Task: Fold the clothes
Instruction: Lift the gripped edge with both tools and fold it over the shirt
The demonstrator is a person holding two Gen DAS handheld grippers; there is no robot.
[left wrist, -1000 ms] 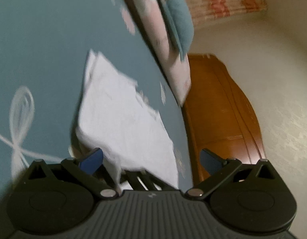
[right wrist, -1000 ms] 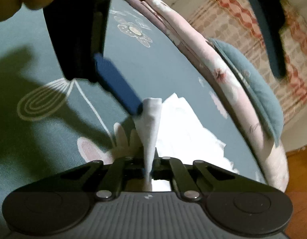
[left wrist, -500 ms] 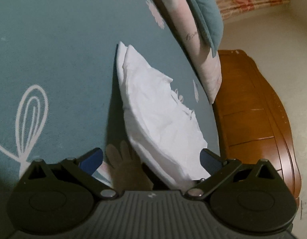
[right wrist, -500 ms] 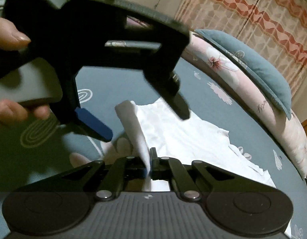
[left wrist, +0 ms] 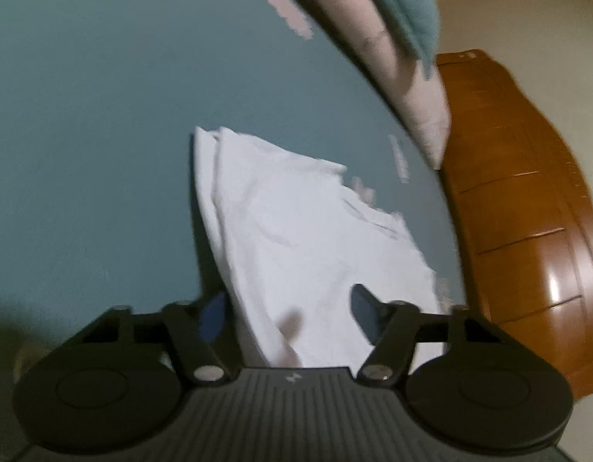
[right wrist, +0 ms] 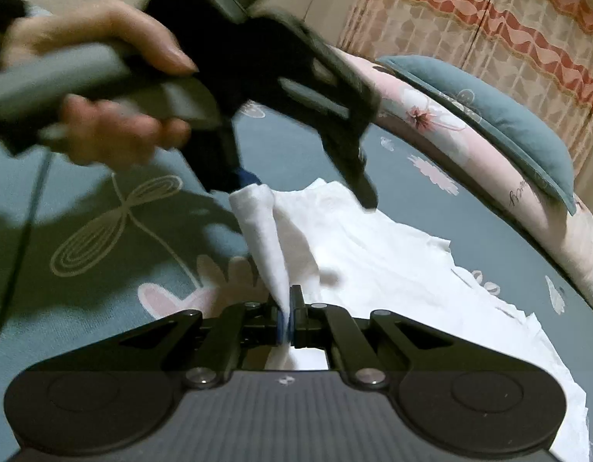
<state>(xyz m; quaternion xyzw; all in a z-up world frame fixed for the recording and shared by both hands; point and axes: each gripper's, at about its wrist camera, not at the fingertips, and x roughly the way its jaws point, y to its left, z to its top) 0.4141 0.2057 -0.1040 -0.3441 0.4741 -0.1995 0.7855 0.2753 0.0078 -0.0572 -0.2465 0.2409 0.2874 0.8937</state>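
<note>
- Only our right wrist view shows a hand [right wrist: 103, 88] carrying the left gripper [right wrist: 308, 188] above the white garment [right wrist: 392, 269]; our left wrist view alone shows the glossy wooden bed frame [left wrist: 527, 211].
- Right gripper [right wrist: 286, 317]: jaws clamped on a raised, cone-shaped fold of the garment.
- Left gripper [left wrist: 288, 304]: jaws closing, cloth between them; the pads do not appear to press it.
- Garment [left wrist: 296, 223] lies on the blue-grey sheet [left wrist: 84, 115], soft, creased, ragged at its far edge.
- Pink floral pillow [right wrist: 431, 115] and teal cushion [right wrist: 489, 115] lie beyond, plump.
</note>
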